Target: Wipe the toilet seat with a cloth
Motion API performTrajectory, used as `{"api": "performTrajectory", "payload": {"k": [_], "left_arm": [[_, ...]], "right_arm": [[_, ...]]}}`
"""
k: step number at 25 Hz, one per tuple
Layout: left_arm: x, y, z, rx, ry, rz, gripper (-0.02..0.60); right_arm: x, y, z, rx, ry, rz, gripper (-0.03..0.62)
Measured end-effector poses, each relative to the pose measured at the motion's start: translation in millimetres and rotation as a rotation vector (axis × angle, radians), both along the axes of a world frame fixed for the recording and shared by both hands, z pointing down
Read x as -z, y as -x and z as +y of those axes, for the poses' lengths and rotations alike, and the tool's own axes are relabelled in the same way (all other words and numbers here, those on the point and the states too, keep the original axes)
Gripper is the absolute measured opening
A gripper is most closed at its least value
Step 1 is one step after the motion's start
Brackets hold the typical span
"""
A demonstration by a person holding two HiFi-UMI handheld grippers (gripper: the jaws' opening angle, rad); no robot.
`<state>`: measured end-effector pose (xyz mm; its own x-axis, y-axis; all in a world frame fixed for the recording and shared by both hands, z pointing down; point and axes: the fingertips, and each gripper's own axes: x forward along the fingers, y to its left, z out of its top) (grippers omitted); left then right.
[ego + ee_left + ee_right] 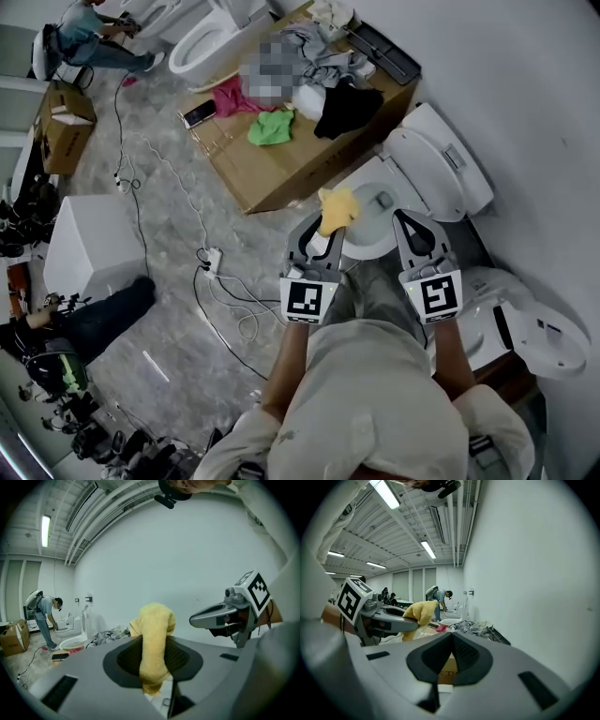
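A yellow cloth [337,208] is pinched in my left gripper [330,228], which is shut on it above the near left rim of the white toilet seat [361,251]; in the left gripper view the yellow cloth [153,644] hangs bunched between the jaws. My right gripper [410,225] is held level beside it over the right of the seat, jaws shut with nothing between them [451,656]. The toilet lid [433,167] stands raised behind. From the right gripper view the left gripper [389,620] and its yellow cloth [422,611] show to the left.
A low cardboard platform [281,164] left of the toilet carries a heap of clothes [323,70], a green cloth [272,127] and a phone [199,113]. Cables and a power strip [208,257] lie on the floor. A second toilet [525,323] stands at right. A person [94,37] works far off.
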<state>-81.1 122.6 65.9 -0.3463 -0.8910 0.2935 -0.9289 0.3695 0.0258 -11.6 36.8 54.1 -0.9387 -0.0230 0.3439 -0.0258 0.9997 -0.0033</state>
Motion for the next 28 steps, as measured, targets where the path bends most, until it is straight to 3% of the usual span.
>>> {"api": "performTrajectory", "payload": {"k": [9, 19, 28], "left_arm": [[-45, 33, -25, -0.022, -0.045, 0.033, 0.120], [-139, 51, -48, -0.142, -0.056, 0.100, 0.118], [-223, 59, -53, -0.253, 0.015, 0.116, 0.118]], "right_arm": [[-52, 19, -29, -0.132, -0.001, -0.013, 0.007], [-138, 29, -34, -0.291, -0.014, 0.051, 0.008], [-215, 34, -32, -0.387, 0.019, 0.101, 0.008]]}}
